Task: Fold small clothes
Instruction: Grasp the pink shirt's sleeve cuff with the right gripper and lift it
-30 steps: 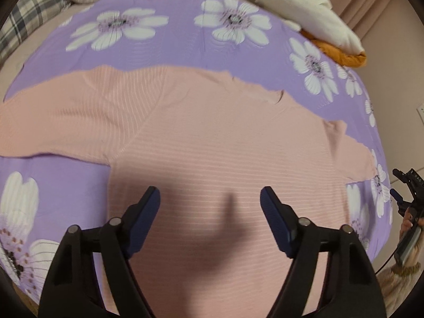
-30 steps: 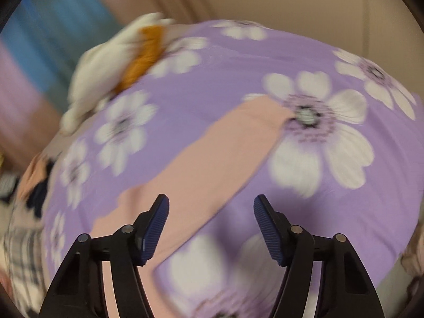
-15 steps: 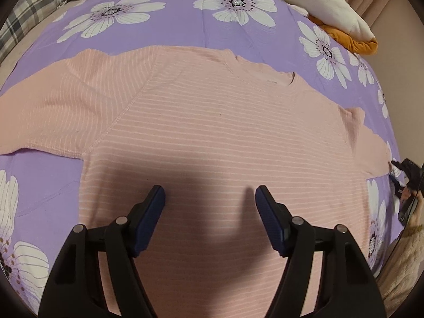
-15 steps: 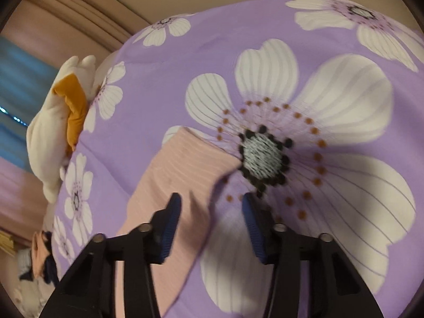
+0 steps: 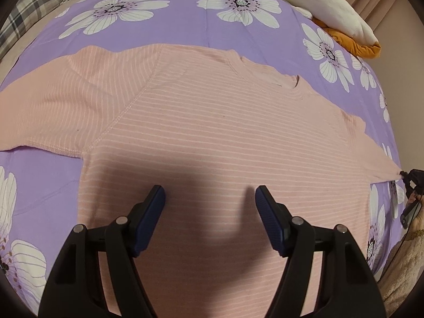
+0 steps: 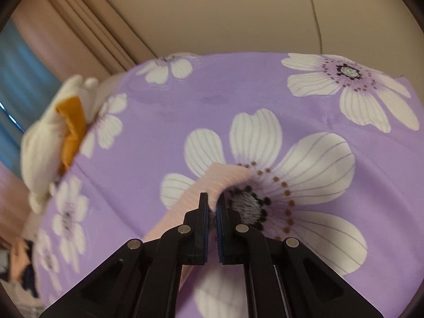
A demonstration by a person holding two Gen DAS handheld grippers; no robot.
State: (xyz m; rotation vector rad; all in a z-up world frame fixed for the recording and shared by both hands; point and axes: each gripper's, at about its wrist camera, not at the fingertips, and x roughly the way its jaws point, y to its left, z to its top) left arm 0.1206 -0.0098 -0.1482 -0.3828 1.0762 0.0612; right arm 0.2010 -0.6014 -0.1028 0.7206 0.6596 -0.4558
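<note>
left: our left gripper point(image 5: 210, 198) hangs wide apart over the pink striped top point(image 5: 212, 137), holding nothing | right: our right gripper point(image 6: 212, 202) pinches the sleeve cuff point(image 6: 225, 179) | top: spread flat on the purple flowered sheet point(image 5: 185, 29)

A pink striped top point(image 5: 225, 137) lies spread flat on the purple flowered bedspread point(image 5: 185, 31). The left gripper point(image 5: 210, 198) hovers over its lower middle, jaws wide apart. At the bedspread's right edge, the right gripper point(image 5: 406, 179) pinches the sleeve tip.
</note>
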